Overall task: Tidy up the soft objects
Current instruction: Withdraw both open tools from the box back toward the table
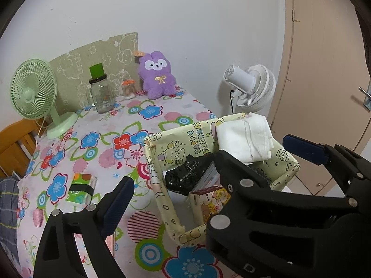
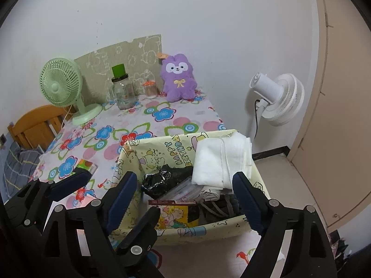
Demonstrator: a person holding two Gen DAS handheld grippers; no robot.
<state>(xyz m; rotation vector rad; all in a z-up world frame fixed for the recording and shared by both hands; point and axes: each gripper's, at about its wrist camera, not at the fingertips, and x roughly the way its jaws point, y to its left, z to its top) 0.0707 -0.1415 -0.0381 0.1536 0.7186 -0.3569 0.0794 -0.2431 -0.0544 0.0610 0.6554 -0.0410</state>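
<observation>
Left wrist view shows the box at centre right of the frame, its yellow cartoon-print walls standing open, with a folded white cloth draped over its far right corner and partly hanging inside. Below the cloth lie a crumpled black bag and a small printed carton. By my reading, the cloth is at least partly put away, though it sits on the rim rather than settled at the bottom. Still out on the flowered tablecloth is the purple plush, upright against the wall in the upper middle, well apart from the box; that looks like the main soft thing left to gather. A green packet lies at lower left, beside the box. The left gripper has its jaws spread wide with nothing between them. In the right wrist view, the right gripper hangs just over the near side of the box, jaws likewise wide apart and holding nothing, the cloth between and beyond its fingers.
</observation>
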